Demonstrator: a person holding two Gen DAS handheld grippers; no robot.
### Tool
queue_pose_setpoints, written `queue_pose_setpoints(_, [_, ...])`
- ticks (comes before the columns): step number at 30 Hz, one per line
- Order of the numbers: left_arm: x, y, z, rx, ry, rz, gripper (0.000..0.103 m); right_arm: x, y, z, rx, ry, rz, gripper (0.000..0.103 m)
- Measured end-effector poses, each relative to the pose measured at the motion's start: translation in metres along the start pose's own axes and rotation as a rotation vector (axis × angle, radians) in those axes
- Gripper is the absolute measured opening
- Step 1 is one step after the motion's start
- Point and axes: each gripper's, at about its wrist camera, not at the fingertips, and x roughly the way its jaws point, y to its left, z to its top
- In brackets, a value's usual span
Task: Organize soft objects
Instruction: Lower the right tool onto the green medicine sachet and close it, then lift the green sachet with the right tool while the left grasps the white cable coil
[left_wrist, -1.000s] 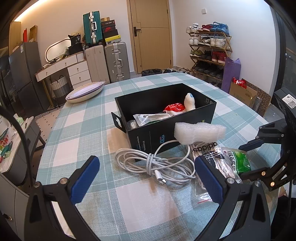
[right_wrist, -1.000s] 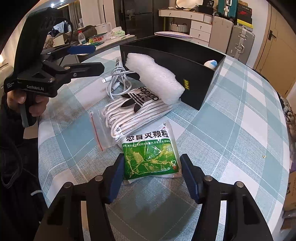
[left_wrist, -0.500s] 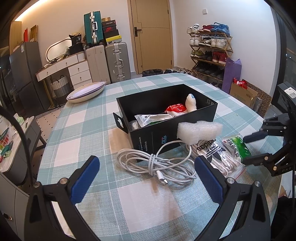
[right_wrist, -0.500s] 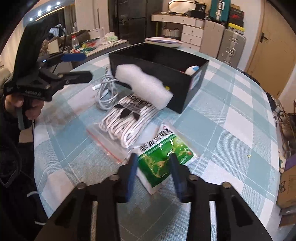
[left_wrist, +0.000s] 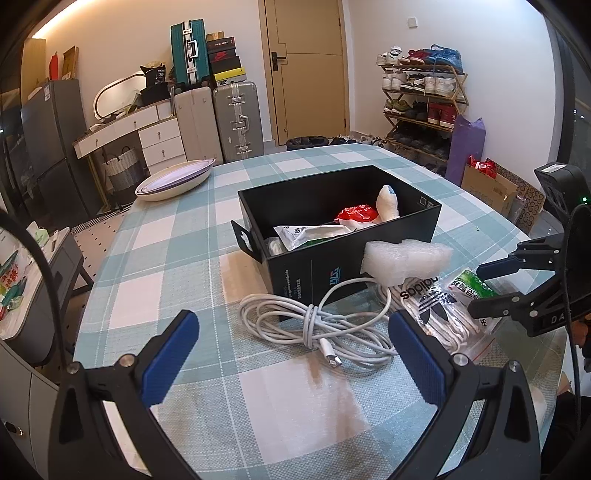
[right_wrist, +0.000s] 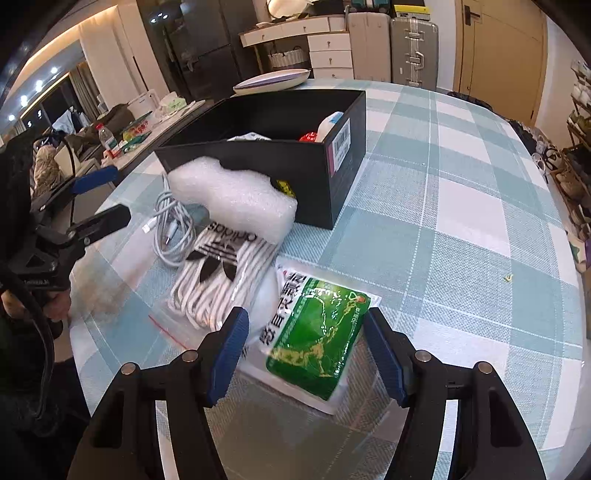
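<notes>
A green medicine packet lies on the checked table between the open jaws of my right gripper, which touches nothing that I can see; the packet also shows in the left wrist view. Beside it lie a clear bag of white Adidas laces, a white foam wrap leaning on the black box, and a coiled white cable. My left gripper is open and empty, just short of the cable. The box holds several packets.
A stack of plates sits at the table's far left. The round table edge runs close on the right. Suitcases, a dresser and a shoe rack stand beyond the table.
My right gripper narrowed around the green packet half a second ago and now stands wide open again, with the packet shifted and turned. The left gripper has barely moved.
</notes>
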Motion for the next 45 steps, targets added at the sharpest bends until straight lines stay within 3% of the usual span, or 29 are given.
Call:
queue_pose_setpoints(5, [0.000,0.001,0.000,-0.003,-0.002,0.001,0.103,0.005,0.001,0.001,-0.031,0.024,-0.086,0.067])
queue_pose_setpoints(9, [0.002,0.002,-0.001,-0.002,0.004,0.007,0.103,0.005,-0.001,-0.001,-0.037,0.015,-0.082,0.065])
queue_pose_setpoints(12, [0.003,0.003,-0.001,-0.007,0.011,0.006,0.103,0.005,0.004,-0.002,-0.072,0.001,-0.065,0.053])
queue_pose_setpoints(18, [0.004,0.002,-0.002,-0.006,0.017,0.001,0.103,-0.002,0.012,-0.007,-0.116,-0.031,-0.062,0.042])
queue_pose_setpoints(24, [0.009,0.005,-0.003,-0.026,0.039,-0.008,0.103,-0.020,0.007,-0.005,-0.103,-0.092,-0.046,0.042])
queue_pose_setpoints(27, [0.014,0.011,-0.004,-0.075,0.056,-0.027,0.103,-0.033,0.002,-0.003,-0.083,-0.143,-0.046,0.042])
queue_pose_setpoints(30, [0.020,0.015,-0.005,-0.122,0.069,0.001,0.103,-0.042,-0.001,-0.001,-0.069,-0.174,-0.050,0.042])
queue_pose_setpoints(40, [0.044,0.033,-0.003,-0.244,0.139,0.036,0.103,-0.048,0.001,0.001,-0.073,-0.202,-0.034,0.042])
queue_pose_setpoints(45, [0.062,0.041,-0.002,-0.288,0.200,-0.007,0.103,-0.048,-0.002,0.000,-0.068,-0.202,-0.034,0.042])
